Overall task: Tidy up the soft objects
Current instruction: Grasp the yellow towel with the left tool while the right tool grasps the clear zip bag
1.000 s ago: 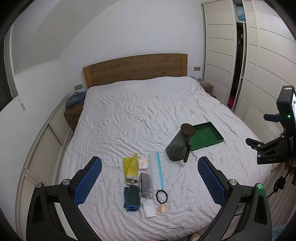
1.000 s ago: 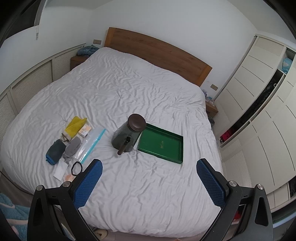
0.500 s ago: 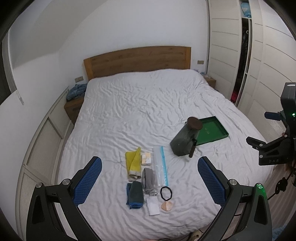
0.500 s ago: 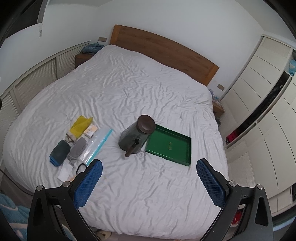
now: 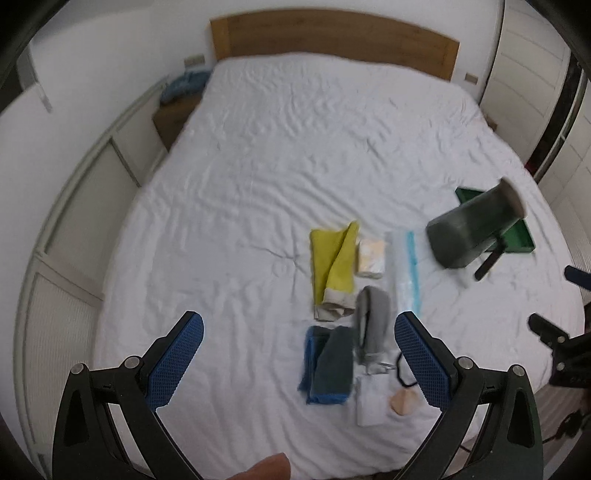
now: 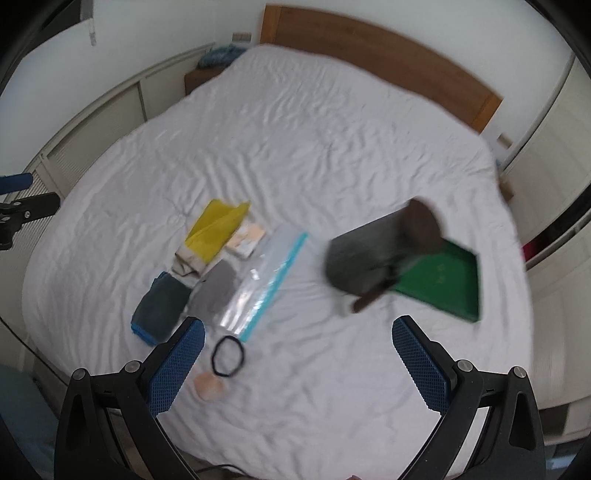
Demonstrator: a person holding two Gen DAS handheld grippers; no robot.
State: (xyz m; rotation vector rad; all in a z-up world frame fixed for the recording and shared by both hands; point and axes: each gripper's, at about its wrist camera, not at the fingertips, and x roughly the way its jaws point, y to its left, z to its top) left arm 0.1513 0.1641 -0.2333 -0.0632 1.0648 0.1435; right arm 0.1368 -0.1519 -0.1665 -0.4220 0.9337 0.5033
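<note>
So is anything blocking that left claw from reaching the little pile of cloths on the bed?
Nothing visible. The left gripper is open above bare white sheet, and the blue-edged cloth and grey cloth lie just ahead of it, uncovered.

I'm over a white bed (image 5: pixel 295 155), wooden headboard (image 5: pixel 332 35) far, white wardrobe (image 5: pixel 532 51) right, nightstand (image 5: pixel 173 118) left.

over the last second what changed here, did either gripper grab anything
Both grippers moved in toward the bed and its pile of soft items; the yellow cloth looms larger. Left gripper and right gripper stay open and empty. Nothing on the bed shifted.
</note>
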